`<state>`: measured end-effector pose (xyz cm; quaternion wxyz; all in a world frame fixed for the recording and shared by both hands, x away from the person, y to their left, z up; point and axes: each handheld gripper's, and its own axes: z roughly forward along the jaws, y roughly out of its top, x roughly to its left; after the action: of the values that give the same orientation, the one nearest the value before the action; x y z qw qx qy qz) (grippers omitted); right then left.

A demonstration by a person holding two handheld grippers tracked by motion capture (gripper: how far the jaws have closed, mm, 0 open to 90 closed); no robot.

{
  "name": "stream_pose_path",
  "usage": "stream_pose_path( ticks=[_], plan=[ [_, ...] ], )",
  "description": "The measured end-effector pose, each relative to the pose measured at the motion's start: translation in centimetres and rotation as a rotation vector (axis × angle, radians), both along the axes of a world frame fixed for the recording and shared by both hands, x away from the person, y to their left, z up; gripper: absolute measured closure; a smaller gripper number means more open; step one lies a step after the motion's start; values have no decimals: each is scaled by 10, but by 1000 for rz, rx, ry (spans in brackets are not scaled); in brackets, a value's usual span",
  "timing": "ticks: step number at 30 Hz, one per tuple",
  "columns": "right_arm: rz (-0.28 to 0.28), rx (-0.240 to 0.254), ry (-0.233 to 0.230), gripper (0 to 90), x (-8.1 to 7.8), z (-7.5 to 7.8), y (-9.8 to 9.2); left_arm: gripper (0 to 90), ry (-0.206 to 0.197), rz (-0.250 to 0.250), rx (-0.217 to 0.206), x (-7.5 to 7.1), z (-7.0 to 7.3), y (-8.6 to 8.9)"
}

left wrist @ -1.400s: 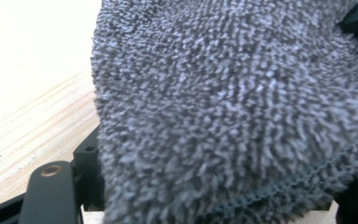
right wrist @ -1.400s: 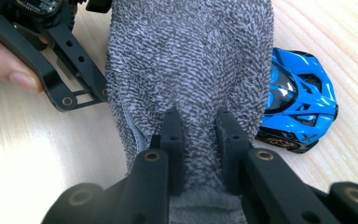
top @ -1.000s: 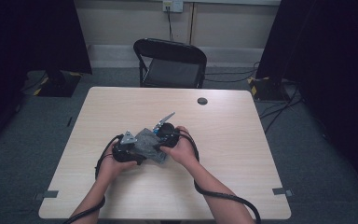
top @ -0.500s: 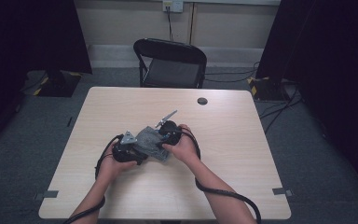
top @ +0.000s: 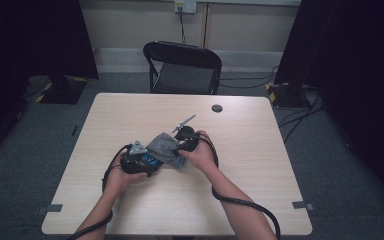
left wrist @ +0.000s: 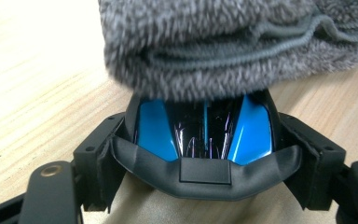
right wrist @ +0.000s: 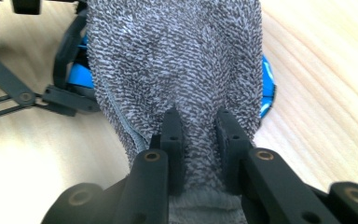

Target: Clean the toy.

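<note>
Since a moment ago little has shifted: the grey cloth (top: 166,148) still lies draped over the blue and black mouse (left wrist: 204,135) near the middle of the bench (top: 260,150). My left tongs (left wrist: 204,172) clasp the mouse across its width; my right tongs (right wrist: 199,140) stay pinched on the cloth. I judge the wiping is mid-stroke, not finished.

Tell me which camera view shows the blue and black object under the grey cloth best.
The left gripper view: the blue and black object sits close up between the left tool's jaws, glossy, its far end under the grey cloth. The right gripper view gives blue slivers beside the cloth; the high view a small blue patch.
</note>
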<state>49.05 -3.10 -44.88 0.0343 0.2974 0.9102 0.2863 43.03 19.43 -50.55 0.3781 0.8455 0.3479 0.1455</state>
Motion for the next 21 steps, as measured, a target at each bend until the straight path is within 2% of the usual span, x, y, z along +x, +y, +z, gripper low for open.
stream_pose_path(
  ticks=[21],
  plan=[
    [-82, -16, 18, 759, 19, -4, -21, 242, 0, 0, -1, 0, 0, 0]
  ],
)
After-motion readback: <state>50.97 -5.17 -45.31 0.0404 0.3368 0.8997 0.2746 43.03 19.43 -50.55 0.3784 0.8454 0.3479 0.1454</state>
